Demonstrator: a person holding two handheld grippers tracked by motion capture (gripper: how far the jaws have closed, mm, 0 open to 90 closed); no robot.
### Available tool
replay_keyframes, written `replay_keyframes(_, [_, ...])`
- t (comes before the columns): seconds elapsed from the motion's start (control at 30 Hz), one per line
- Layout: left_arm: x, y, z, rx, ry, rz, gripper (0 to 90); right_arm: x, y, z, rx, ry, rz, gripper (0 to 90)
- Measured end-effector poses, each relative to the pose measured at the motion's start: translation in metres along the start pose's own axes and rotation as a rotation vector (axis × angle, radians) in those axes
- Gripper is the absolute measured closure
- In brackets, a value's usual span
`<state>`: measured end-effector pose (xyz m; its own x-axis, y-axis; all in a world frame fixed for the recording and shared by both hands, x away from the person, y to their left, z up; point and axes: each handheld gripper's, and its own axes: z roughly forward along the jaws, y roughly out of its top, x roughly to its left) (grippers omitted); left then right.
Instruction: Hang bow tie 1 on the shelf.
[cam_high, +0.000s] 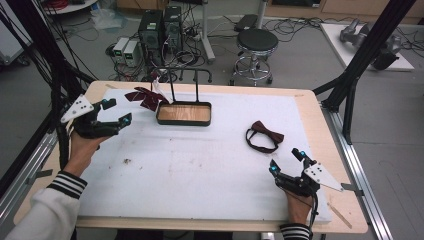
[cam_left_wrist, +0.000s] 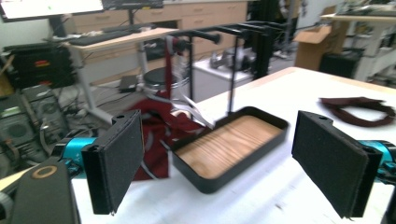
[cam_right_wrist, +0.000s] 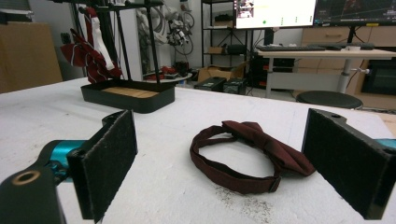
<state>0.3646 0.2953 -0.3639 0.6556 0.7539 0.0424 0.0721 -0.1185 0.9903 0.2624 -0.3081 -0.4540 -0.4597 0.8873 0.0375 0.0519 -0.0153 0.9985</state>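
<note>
Dark red bow tie (cam_high: 263, 136) flat on white tabletop (cam_high: 200, 170), just ahead of right claw (cam_high: 286, 161), jaws wide, empty. Left claw (cam_high: 116, 111) open, empty, near black wood-floored tray (cam_high: 184, 114); second striped tie (cam_high: 145, 97) beside tray.

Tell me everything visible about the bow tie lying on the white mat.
The bow tie is dark maroon, of a fabric-like material: a knotted bow with a thin neck strap that forms a closed loop. It lies flat on the white mat, toward the table's right side, ahead of the right gripper. Nothing touches it but the mat.
</note>
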Motion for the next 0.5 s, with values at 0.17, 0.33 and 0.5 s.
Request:
replay_keyframes(0.17, [-0.014,-0.019,-0.015,-0.036,-0.005,-0.011,17.3,0.0,0.0,0.0,-0.001,0.0,0.003,9.7])
replay_keyframes(0.33, [-0.025,-0.033,-0.026,-0.081,-0.002,-0.034,17.3,0.0,0.0,0.0,-0.002,-0.001,0.001,9.7])
replay_keyframes(0.5, [-0.031,-0.045,-0.031,-0.078,0.0,-0.024,17.3,0.0,0.0,0.0,-0.001,0.001,0.001,9.6])
